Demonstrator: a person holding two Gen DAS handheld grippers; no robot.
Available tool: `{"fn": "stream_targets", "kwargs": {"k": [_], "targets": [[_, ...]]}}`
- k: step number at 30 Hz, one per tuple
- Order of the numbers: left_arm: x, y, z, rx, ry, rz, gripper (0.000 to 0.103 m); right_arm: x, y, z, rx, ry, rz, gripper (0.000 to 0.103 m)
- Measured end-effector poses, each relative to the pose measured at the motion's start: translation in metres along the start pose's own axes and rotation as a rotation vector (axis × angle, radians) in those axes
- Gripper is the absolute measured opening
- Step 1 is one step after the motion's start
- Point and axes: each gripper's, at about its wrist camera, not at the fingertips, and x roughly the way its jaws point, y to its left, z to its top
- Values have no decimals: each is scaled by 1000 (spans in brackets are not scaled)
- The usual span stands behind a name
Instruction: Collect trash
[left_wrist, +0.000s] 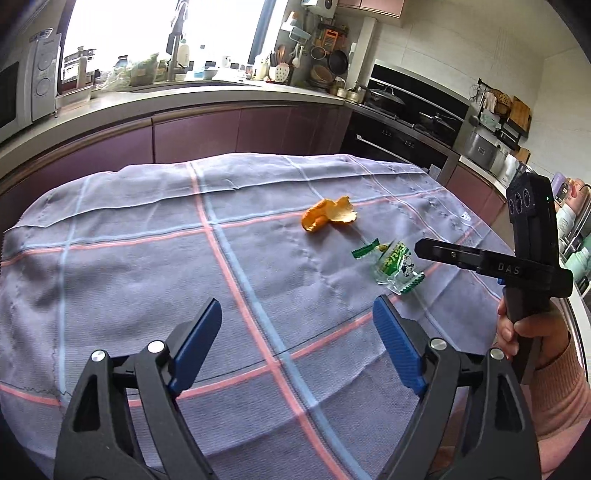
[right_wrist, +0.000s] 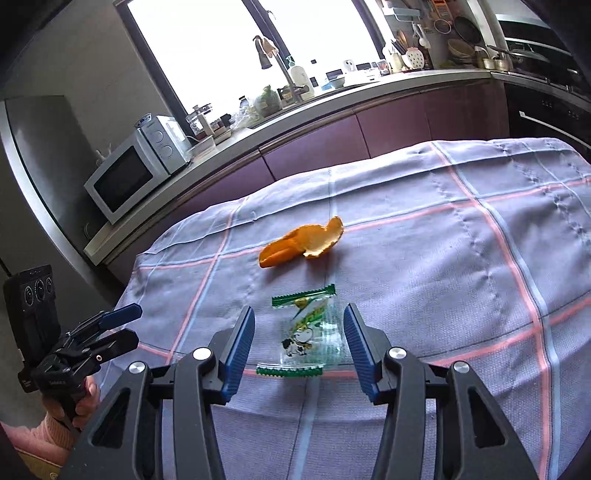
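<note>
Wrapper (right_wrist: 308, 334) lying between right gripper (right_wrist: 299, 314) spread jaws; lowering squarely advised. Left gripper (left_wrist: 295, 317) idling, released.

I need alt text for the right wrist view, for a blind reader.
The open right gripper hovers over a clear candy wrapper on a checked tablecloth. An orange peel lies beyond it; the left gripper is at far left.

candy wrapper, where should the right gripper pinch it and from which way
Pinch the candy wrapper across its crinkled clear middle, coming straight down from above. It lies flat on the tablecloth with raised folds there, and the open right gripper already straddles it; the green serrated ends look too flat to catch.
</note>
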Motion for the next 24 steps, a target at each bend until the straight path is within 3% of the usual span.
{"fn": "stream_targets", "kwargs": {"k": [5, 8, 13, 16, 19, 24], "targets": [[21, -18, -1, 18, 52, -54, 78, 10, -7, -4, 13, 27, 37, 32], [28, -26, -3, 33, 70, -63, 77, 16, -4, -6, 8, 43, 70, 15], [30, -24, -5, 15, 83, -70, 77, 23, 10, -9, 22, 45, 180, 8], [29, -23, -5, 7, 86, -84, 77, 29, 20, -9, 40, 44, 269, 8], [30, -25, -6, 21, 89, -74, 77, 36, 29, -9, 34, 68, 271, 9], [35, -31, -5, 44, 101, -70, 72, 18, 21, -5, 23, 54, 233, 27]]}}
